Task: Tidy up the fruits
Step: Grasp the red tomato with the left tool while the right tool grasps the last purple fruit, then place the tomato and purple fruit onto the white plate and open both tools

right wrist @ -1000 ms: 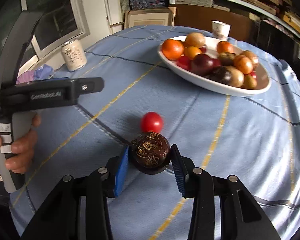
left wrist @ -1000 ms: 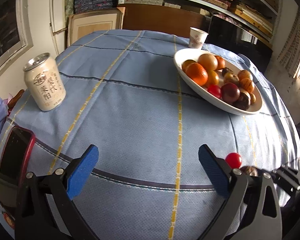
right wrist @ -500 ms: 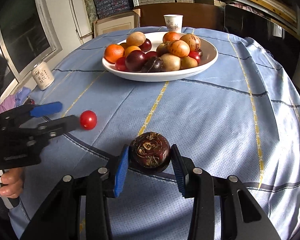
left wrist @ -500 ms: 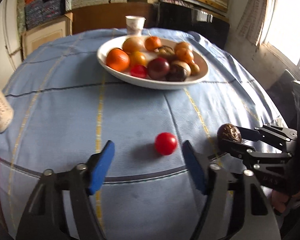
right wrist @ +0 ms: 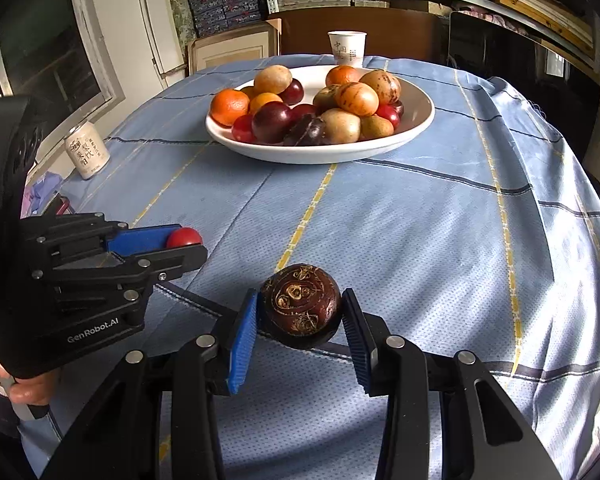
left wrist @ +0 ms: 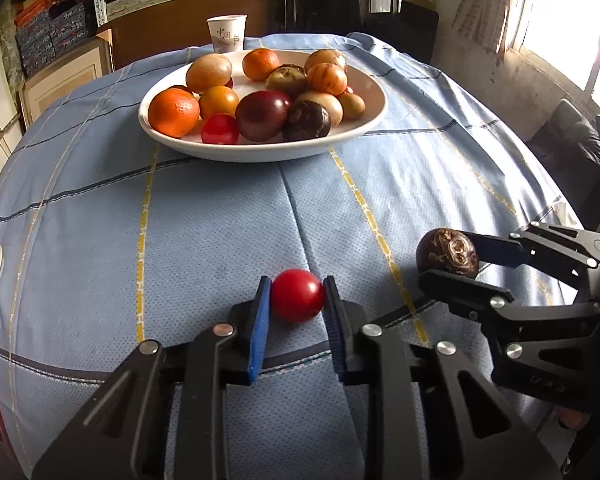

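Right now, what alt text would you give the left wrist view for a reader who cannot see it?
The left hand-held gripper is shut on a small red fruit over a blue tablecloth. To its right, the right hand-held gripper clamps a dark brown fruit. Beyond them sits a white plate heaped with fruit, a paper cup behind it.

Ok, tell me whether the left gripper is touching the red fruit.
Touching. The left wrist view shows the left gripper with both blue pads pressed against the sides of the red fruit, no gap.
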Demonstrator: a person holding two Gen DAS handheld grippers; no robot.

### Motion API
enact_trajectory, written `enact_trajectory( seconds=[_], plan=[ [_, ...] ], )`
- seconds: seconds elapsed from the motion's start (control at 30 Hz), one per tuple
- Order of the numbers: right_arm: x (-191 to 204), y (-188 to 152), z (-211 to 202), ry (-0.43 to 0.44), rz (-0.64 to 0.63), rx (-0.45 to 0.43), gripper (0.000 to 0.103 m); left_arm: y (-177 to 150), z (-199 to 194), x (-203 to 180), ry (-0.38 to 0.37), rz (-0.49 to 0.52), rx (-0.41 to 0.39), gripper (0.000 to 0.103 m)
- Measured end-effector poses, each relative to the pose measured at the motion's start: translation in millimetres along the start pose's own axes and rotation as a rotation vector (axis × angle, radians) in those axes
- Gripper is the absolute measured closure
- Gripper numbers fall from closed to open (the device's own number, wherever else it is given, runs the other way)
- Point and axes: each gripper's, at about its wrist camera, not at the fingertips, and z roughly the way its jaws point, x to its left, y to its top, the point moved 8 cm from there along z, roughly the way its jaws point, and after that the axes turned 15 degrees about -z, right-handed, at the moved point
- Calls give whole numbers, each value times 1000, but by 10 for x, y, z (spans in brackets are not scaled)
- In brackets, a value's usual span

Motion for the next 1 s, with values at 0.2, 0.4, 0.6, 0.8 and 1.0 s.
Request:
enact_trajectory(
  seconds=[0.2,0.4,0.6,0.8,1.0],
  plan=[
    [-35,3,3,5,18,-8,60,12,-53,-4,11,7,-18,79],
    [-119,271,-79,40,11,-39,61,405,-252,-30,-43,27,-59,79],
    [-438,1060,-183,-12,25,-186,61,1339,-339,67,-71,-44,-159,79],
    [-727,1646,228,-30,57,-208,61,2028,73,194,-16,-113,-169,79],
    [-925,1744,726,-16,110,-137,61,2383,475,367,52,-143,-144,79]
  ],
)
